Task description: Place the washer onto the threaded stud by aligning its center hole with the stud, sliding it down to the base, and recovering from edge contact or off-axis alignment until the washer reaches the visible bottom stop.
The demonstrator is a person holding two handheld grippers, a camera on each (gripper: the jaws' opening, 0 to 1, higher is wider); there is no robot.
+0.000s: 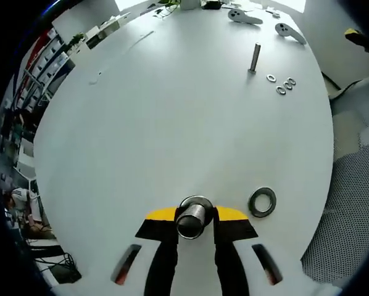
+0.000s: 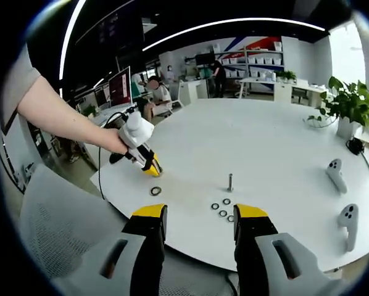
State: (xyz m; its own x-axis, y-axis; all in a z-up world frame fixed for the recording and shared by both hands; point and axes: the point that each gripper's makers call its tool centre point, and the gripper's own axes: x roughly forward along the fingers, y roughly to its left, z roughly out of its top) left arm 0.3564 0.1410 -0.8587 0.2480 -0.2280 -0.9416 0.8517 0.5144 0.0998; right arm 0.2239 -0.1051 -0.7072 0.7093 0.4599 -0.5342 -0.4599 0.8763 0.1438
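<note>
One large washer (image 1: 261,202) lies flat on the white desk (image 1: 172,123) just right of the left gripper (image 1: 195,223), whose jaws clamp one threaded stud (image 1: 194,217). Three small washers (image 1: 281,85) lie beside a second upright stud (image 1: 254,58); two controllers (image 2: 342,197) rest further out. Right gripper (image 2: 197,216) jaws stand wide apart, holding nothing; no legible writing.

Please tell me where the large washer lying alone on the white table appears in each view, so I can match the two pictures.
Left gripper view: the large washer lies flat at lower right, beside the left hand-held gripper, which grips a threaded stud.
Right gripper view: the washer lies left of centre, just below the left hand-held gripper.
Shared landmark: the upright bolt with small washers beside it.
</note>
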